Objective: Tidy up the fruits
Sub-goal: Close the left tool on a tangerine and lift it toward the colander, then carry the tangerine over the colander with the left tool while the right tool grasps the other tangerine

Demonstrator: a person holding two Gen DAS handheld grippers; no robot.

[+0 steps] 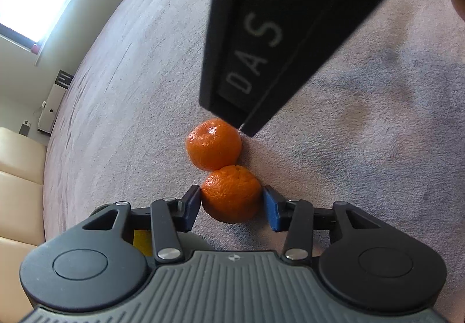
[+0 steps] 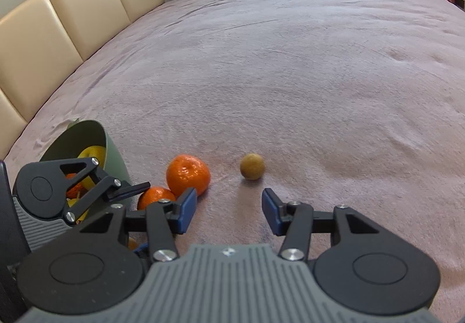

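My left jaws straddle the near mandarin on the pink bed blanket. The left pad touches the fruit's flank. The right pad sits just beside the opposite flank, and I cannot tell whether it makes contact. I therefore rate the left jaws as not yet clamped. The fruit is centred between the pads, directly ahead of them.

A second mandarin lies immediately beyond the first, touching it. The pair lines up along my pointing direction, so closing sideways should clear the far fruit.

My right jaws stand apart with nothing between them. A small brown-green fruit, probably a kiwi, lies ahead of them and slightly right of centre, apart from the pads.

The green container sits at the left of the right wrist view, just beside the mandarins. It already holds yellow and orange fruit. Judged nearer: left hand to mandarins and container; right hand to kiwi.
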